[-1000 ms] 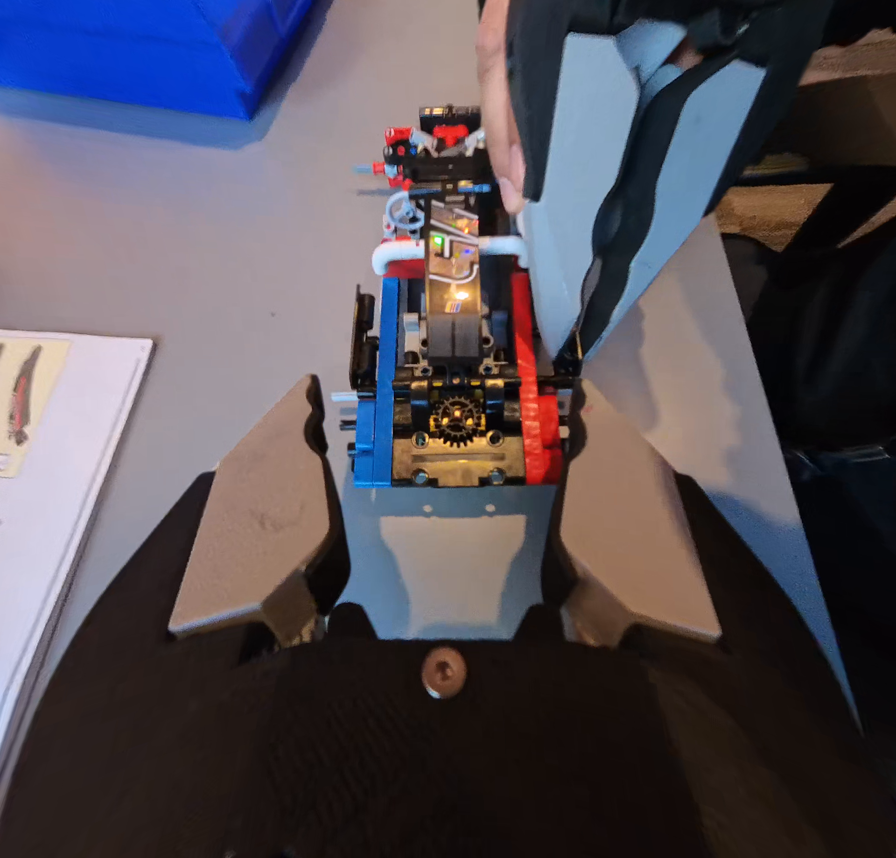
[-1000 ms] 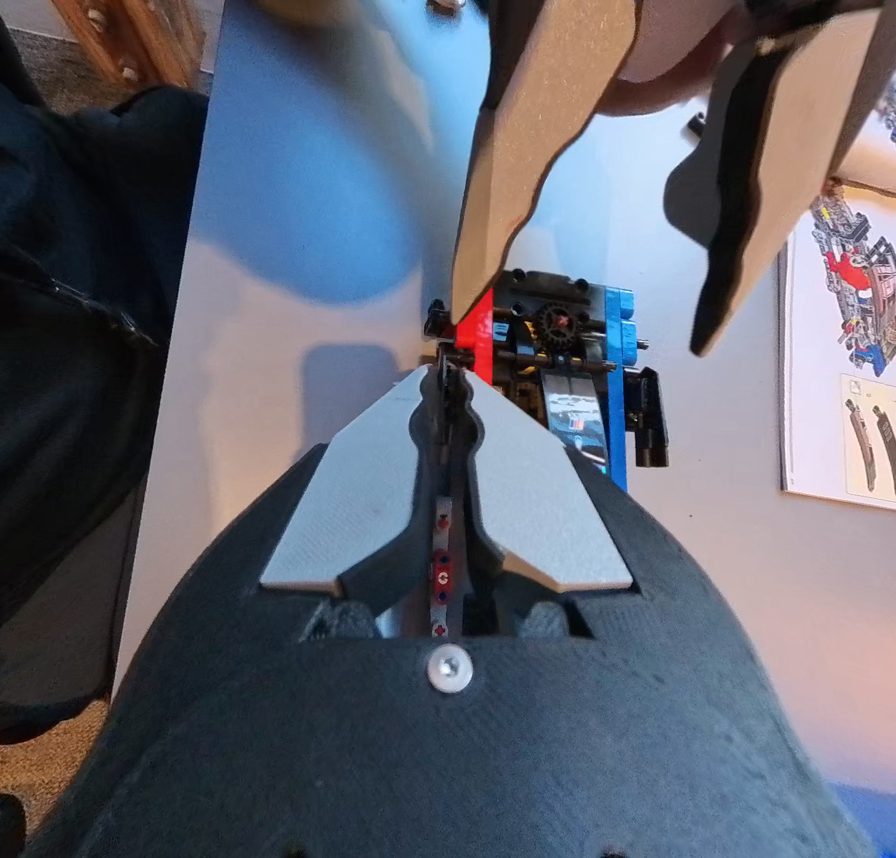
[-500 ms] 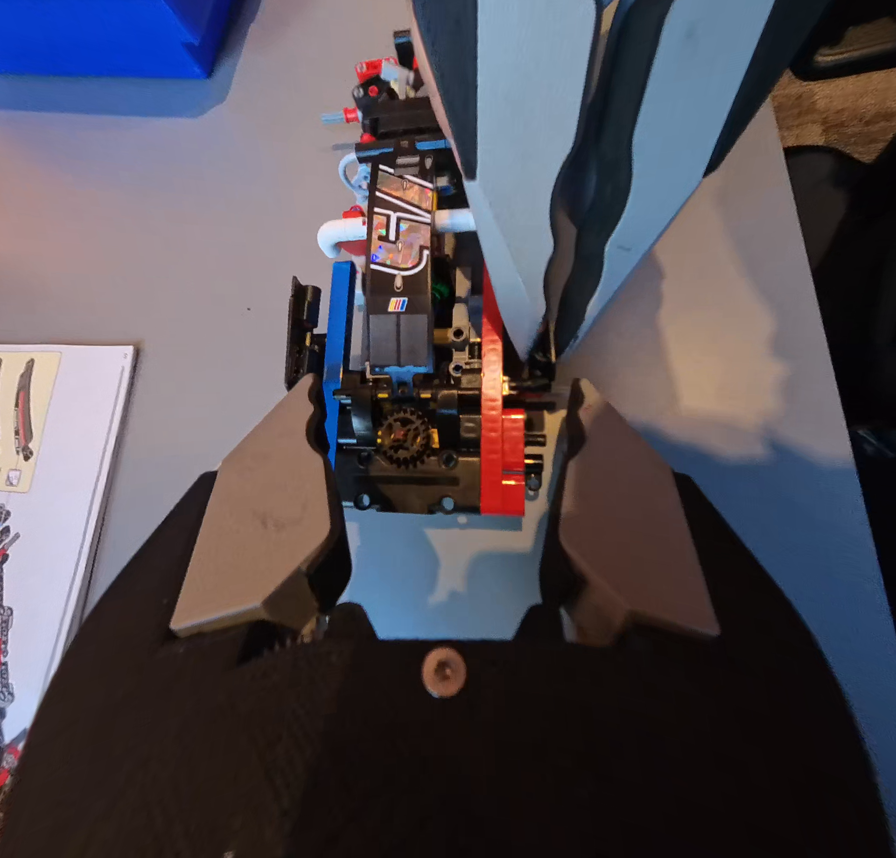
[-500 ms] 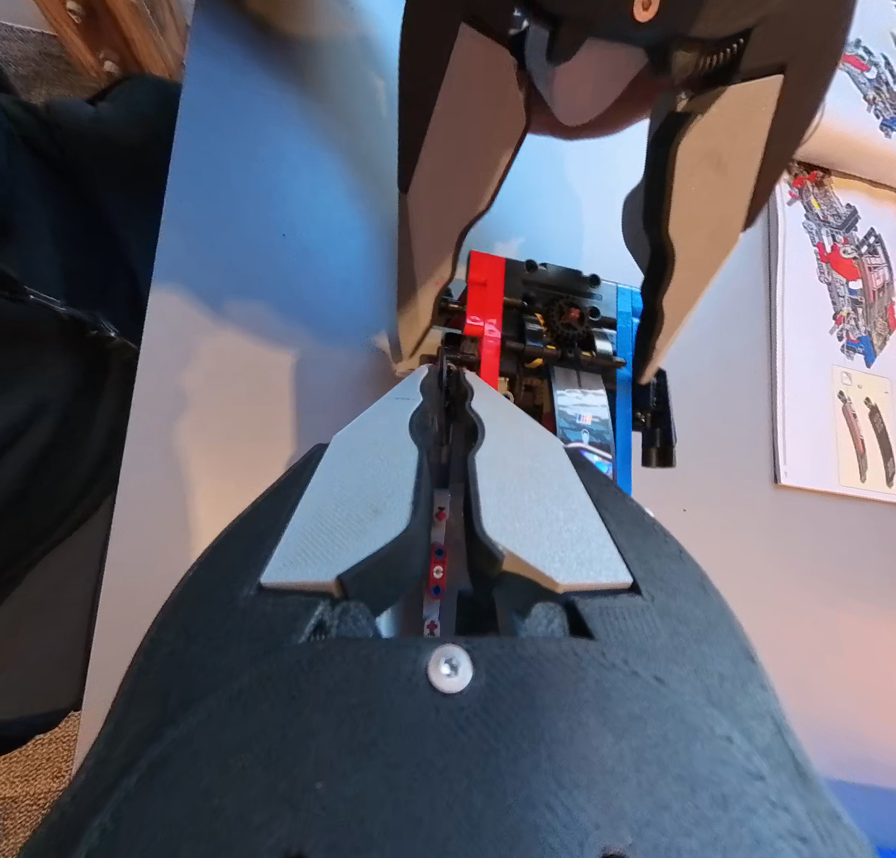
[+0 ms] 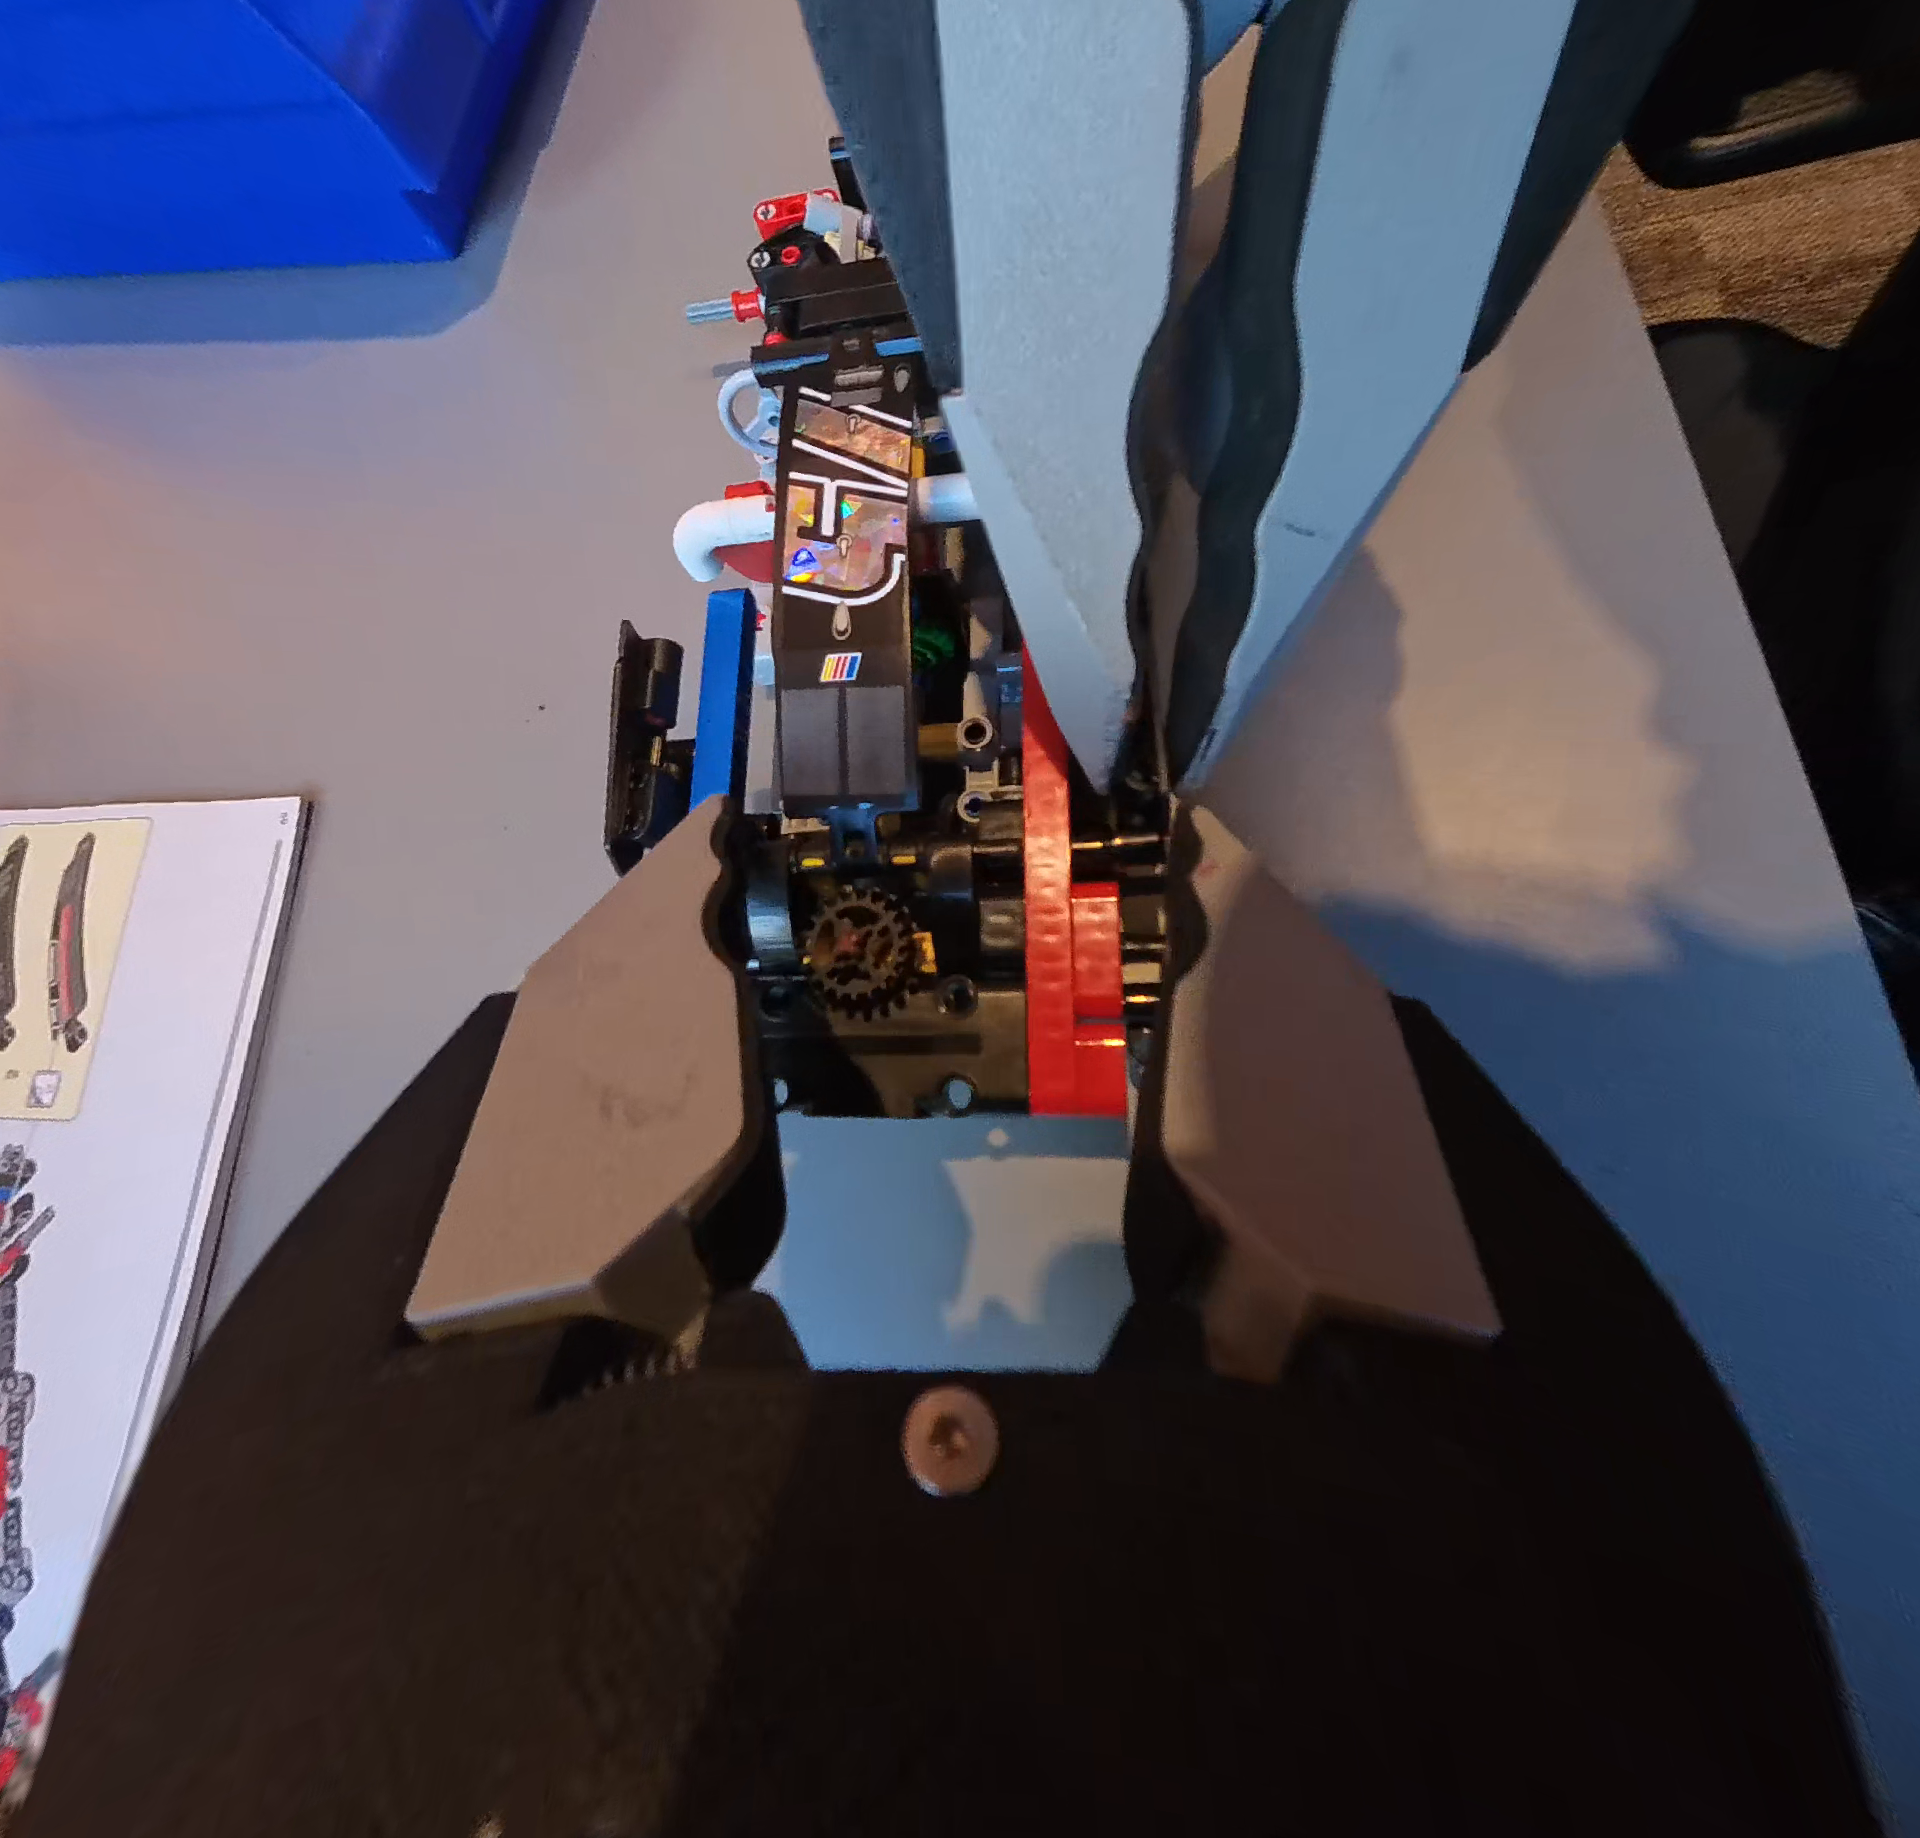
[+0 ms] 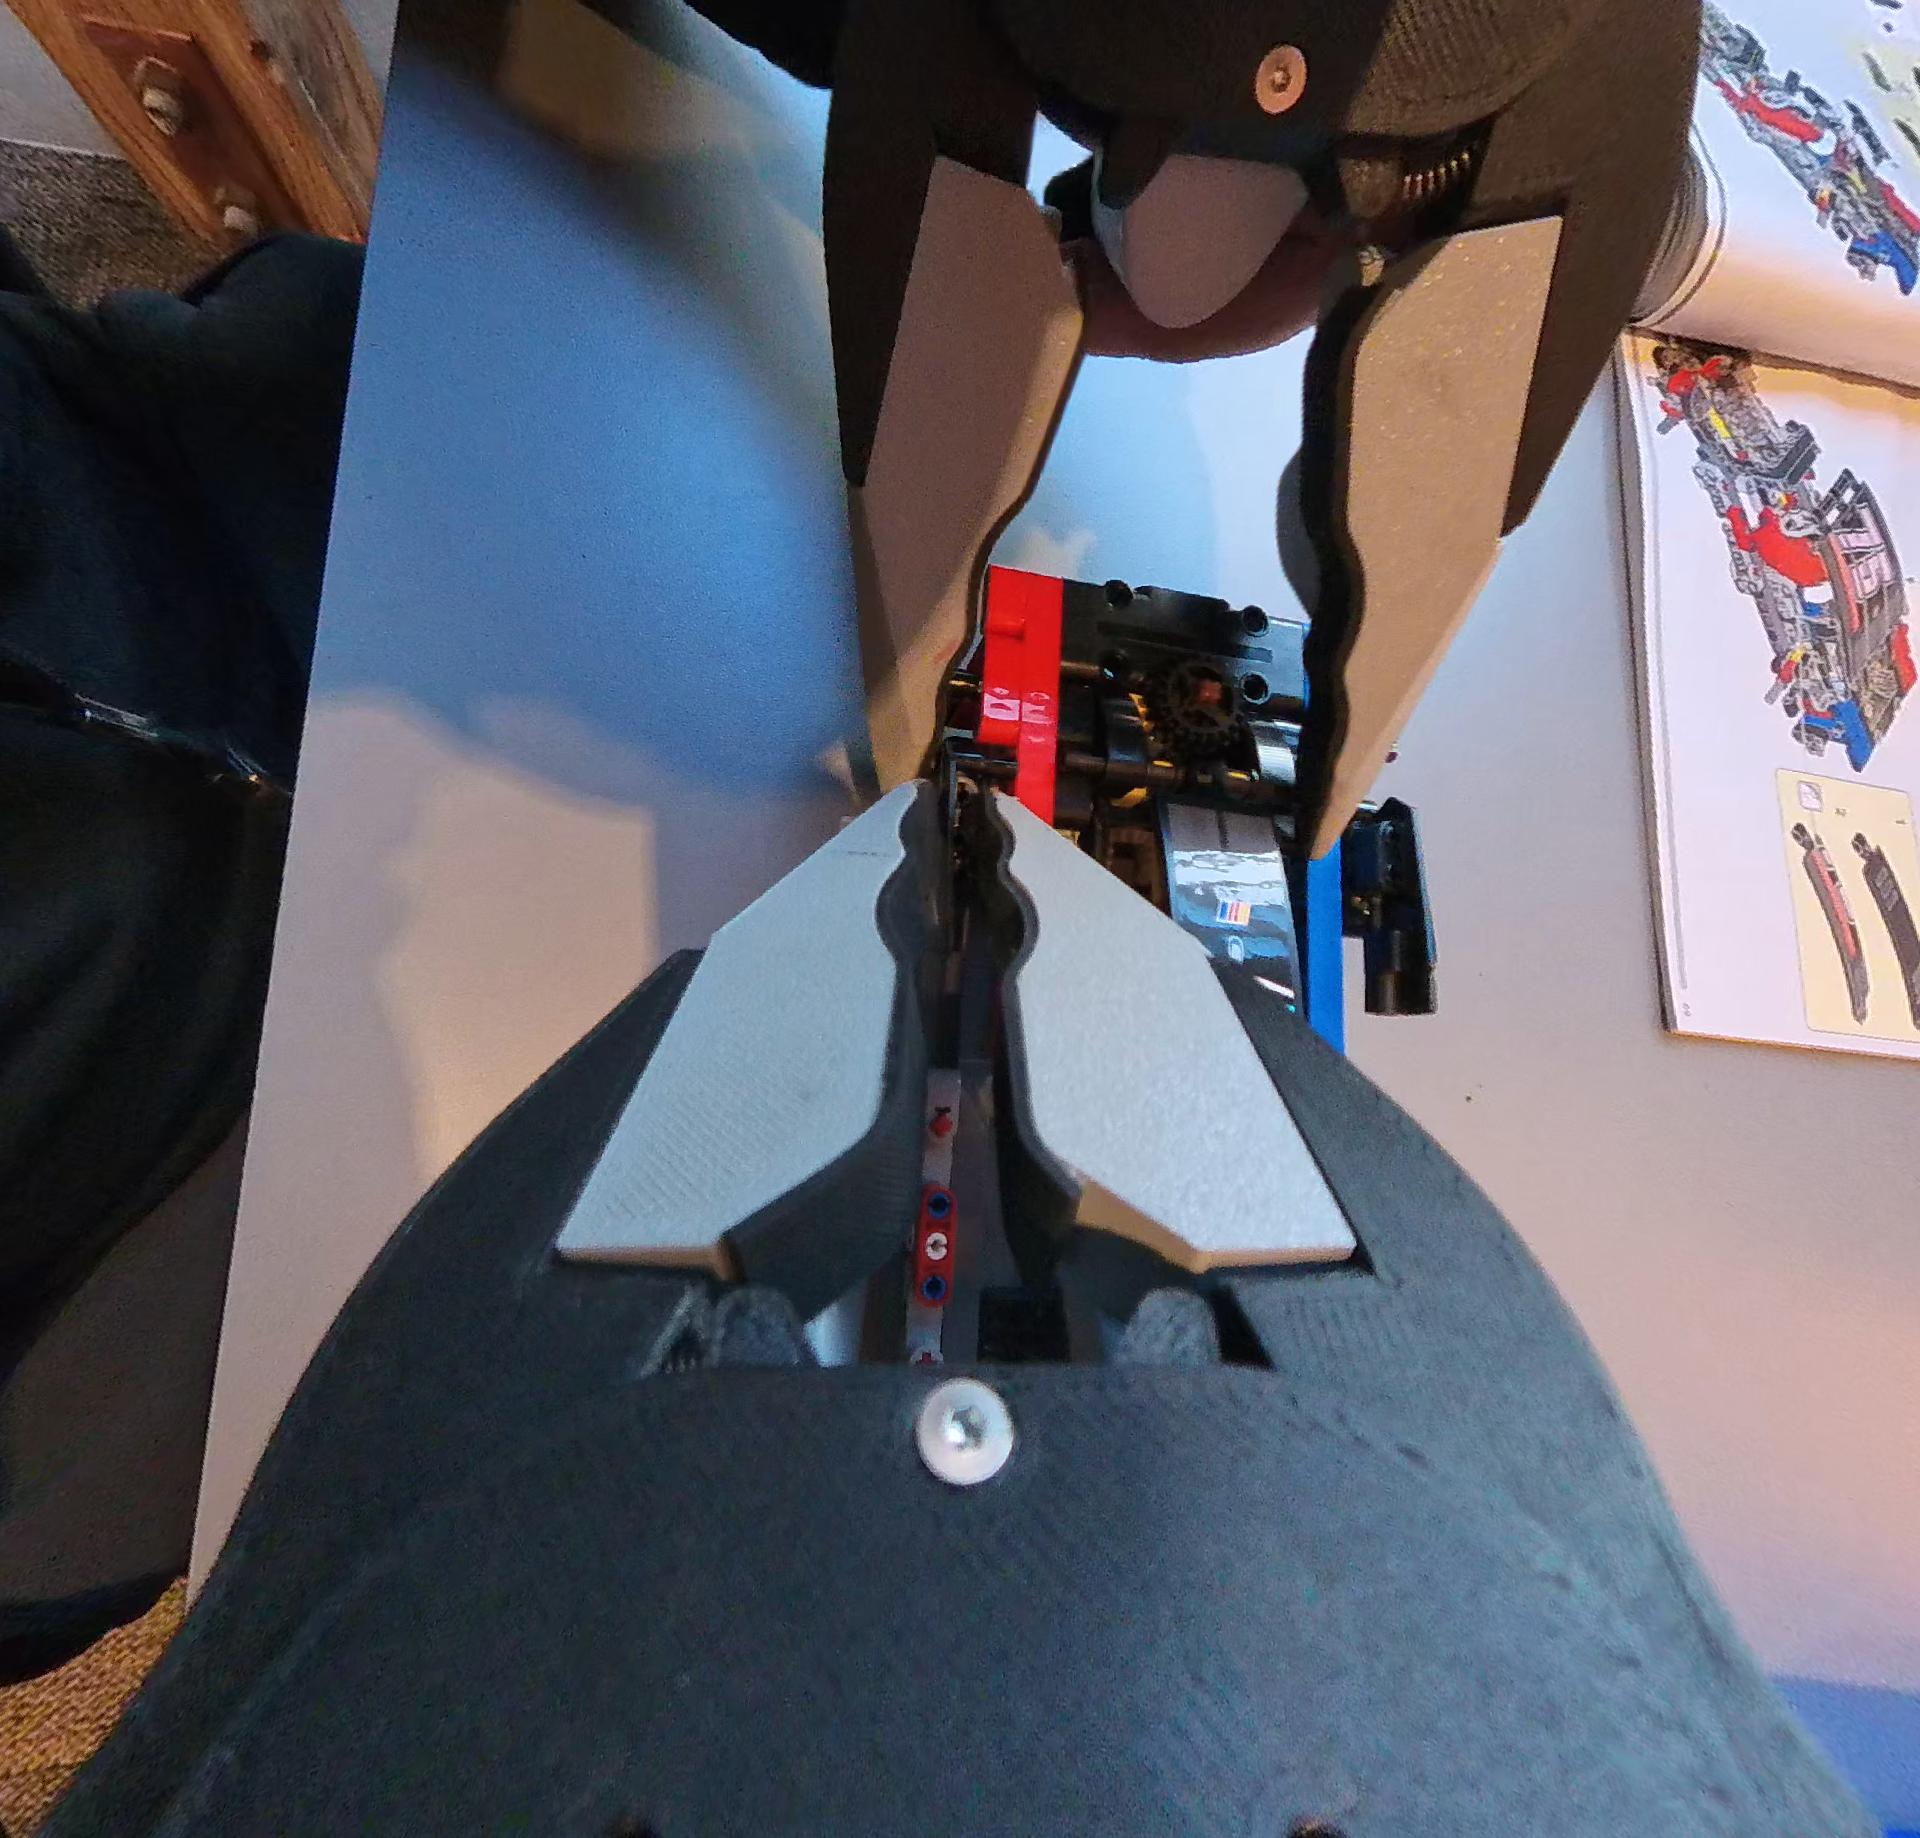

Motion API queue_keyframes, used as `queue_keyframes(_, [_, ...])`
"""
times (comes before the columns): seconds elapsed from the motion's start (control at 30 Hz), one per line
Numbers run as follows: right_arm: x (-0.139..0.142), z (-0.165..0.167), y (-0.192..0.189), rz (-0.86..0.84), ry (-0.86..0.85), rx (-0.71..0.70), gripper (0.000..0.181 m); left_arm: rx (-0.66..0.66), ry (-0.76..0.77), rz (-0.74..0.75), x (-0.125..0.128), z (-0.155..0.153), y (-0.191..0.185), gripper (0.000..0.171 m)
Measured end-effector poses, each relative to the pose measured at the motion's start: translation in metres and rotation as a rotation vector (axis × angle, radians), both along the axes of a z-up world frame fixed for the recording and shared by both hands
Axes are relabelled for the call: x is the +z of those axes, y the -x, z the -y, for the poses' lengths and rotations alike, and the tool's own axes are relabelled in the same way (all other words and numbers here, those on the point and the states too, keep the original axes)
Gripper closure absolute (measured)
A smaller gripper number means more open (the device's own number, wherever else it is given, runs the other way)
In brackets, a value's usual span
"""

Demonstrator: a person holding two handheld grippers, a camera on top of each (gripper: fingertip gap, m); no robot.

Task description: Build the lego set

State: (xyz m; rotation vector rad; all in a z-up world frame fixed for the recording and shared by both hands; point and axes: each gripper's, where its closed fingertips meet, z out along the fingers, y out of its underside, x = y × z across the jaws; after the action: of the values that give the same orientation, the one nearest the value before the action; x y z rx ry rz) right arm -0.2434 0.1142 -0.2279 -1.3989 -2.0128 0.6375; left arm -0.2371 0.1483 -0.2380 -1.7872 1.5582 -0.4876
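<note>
The lego car model (image 5: 847,645) lies on the grey table (image 5: 312,489), with a blue beam on one side, a red beam on the other and a black gear at its near end. My left gripper (image 5: 951,827) straddles that end, its fingers pressed against the blue side and the pins on the red side. It also shows in the right wrist view (image 6: 1112,801), above the model (image 6: 1174,645). My right gripper (image 6: 956,801) is shut on a thin black piece. Its tips (image 5: 1148,775) touch the model beside the red beam.
A blue bin (image 5: 208,74) stands at the far left. An open instruction booklet (image 5: 156,1009) lies left of the model and also shows in the right wrist view (image 6: 1787,645). The table edge (image 5: 1714,645) runs close along the model's red side, with dark clothing beyond. Less than 4 cm separates the two grippers' tips.
My left gripper moved forward around the model's gear end and its jaws narrowed onto the sides. My right gripper stayed shut with its tips at the red side.
</note>
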Motion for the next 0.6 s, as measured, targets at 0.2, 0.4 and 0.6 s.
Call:
queue_keyframes(0.2, [0.001, -0.001, 0.001, -0.007, -0.005, 0.002, 0.178, 0.019, 0.016, 0.064, 0.019, -0.004, 0.009, 0.065])
queue_keyframes(0.4, [0.002, -0.002, 0.003, -0.028, 0.008, 0.001, 0.177, 0.047, 0.075, 0.015, 0.004, -0.016, 0.010, 0.045])
queue_keyframes(0.6, [0.002, -0.003, 0.002, -0.037, 0.034, -0.004, 0.178, -0.019, 0.076, -0.068, -0.011, -0.014, 0.008, 0.057])
